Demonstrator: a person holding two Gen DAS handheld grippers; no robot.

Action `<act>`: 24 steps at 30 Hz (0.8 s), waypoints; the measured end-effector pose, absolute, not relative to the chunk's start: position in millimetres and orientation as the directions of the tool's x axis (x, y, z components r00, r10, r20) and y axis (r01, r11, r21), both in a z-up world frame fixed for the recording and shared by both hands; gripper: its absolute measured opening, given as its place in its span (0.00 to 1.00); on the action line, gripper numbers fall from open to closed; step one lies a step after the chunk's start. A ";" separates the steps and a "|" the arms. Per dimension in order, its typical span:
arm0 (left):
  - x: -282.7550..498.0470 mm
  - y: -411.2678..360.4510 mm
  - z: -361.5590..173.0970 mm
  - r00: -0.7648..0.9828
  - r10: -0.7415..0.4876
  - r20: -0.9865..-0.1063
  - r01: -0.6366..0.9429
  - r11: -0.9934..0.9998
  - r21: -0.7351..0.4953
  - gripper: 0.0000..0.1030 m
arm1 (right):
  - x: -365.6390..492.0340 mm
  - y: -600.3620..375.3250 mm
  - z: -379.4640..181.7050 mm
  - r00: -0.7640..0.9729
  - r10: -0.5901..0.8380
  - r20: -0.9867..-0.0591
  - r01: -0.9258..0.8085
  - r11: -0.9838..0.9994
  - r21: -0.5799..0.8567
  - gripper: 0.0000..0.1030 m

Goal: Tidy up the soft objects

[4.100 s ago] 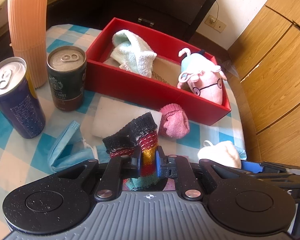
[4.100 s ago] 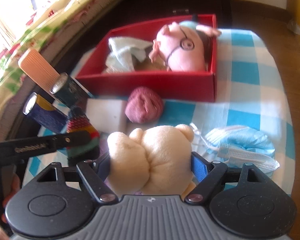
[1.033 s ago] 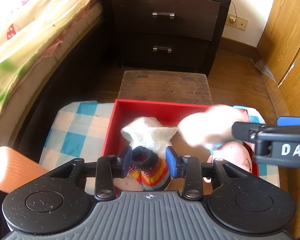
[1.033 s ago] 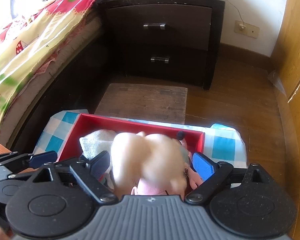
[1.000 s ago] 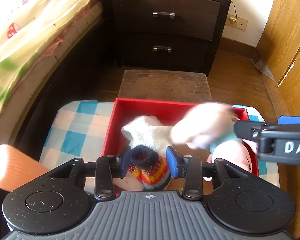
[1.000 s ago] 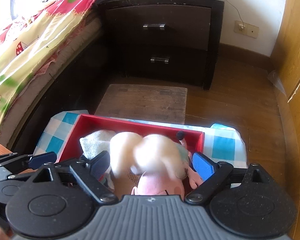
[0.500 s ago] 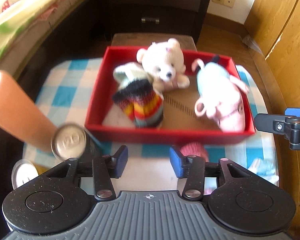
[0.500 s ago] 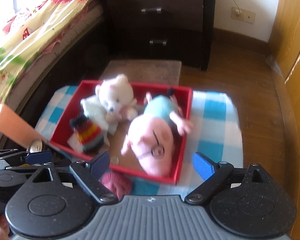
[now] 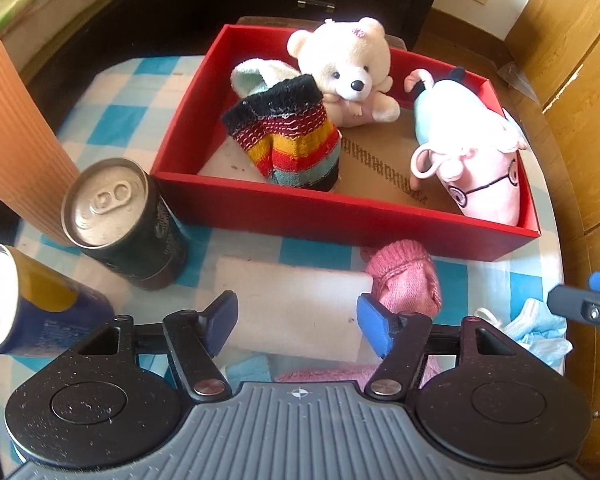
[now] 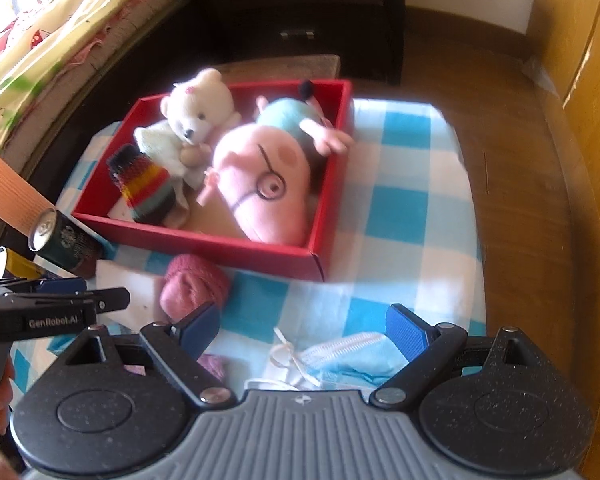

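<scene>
The red box (image 9: 340, 216) (image 10: 220, 246) holds a cream teddy bear (image 9: 348, 68) (image 10: 196, 116), a striped sock (image 9: 292, 140) (image 10: 144, 184), a pale towel (image 9: 256, 76) and a pink pig plush (image 9: 476, 152) (image 10: 268, 176). A pink knitted sock (image 9: 404, 276) (image 10: 192, 284) lies on the checked cloth in front of the box. My left gripper (image 9: 298, 320) is open and empty above a white pad (image 9: 288, 304). My right gripper (image 10: 304, 326) is open and empty above a blue face mask (image 10: 340, 364) (image 9: 536, 332).
A dark can (image 9: 124, 224) (image 10: 60, 244), a blue can (image 9: 24, 300) and a ribbed orange cup (image 9: 12, 132) stand left of the box. A dark drawer unit (image 10: 300, 12) and wooden cabinet doors (image 9: 572, 40) stand beyond the table.
The teddy bear and the striped sock were let go into the red box. Both grippers opened and pulled back toward the table's near side.
</scene>
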State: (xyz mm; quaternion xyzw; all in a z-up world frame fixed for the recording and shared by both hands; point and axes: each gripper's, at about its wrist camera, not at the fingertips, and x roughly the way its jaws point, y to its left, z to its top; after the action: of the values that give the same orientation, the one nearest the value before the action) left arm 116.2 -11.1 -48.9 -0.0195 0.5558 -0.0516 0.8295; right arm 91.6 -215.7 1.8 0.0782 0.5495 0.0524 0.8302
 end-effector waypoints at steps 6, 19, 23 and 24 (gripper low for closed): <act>119.5 -8.1 -54.8 0.389 -0.104 -0.915 0.054 0.994 -0.090 0.76 | 89.2 -228.9 -12.1 0.374 0.189 -0.908 0.019 0.977 0.212 0.68; 128.1 -13.9 -78.7 0.366 -0.125 -0.922 0.034 0.992 -0.122 0.88 | 84.3 -242.5 -33.3 0.343 0.207 -0.916 0.048 0.970 0.237 0.68; 128.9 -17.0 -82.2 0.375 -0.104 -0.921 0.046 0.995 -0.093 0.88 | 84.6 -245.0 -36.4 0.341 0.213 -0.915 0.053 0.968 0.245 0.68; 128.5 -16.4 -82.6 0.377 -0.093 -0.922 0.044 0.996 -0.082 0.88 | 85.0 -245.7 -37.4 0.341 0.214 -0.915 0.055 0.967 0.247 0.68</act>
State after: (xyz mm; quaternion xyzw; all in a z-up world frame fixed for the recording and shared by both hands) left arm 128.5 -16.4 -82.6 -0.0217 0.5565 -0.0413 0.8295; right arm 85.0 -245.7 -37.4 0.1178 0.5720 0.0491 0.8103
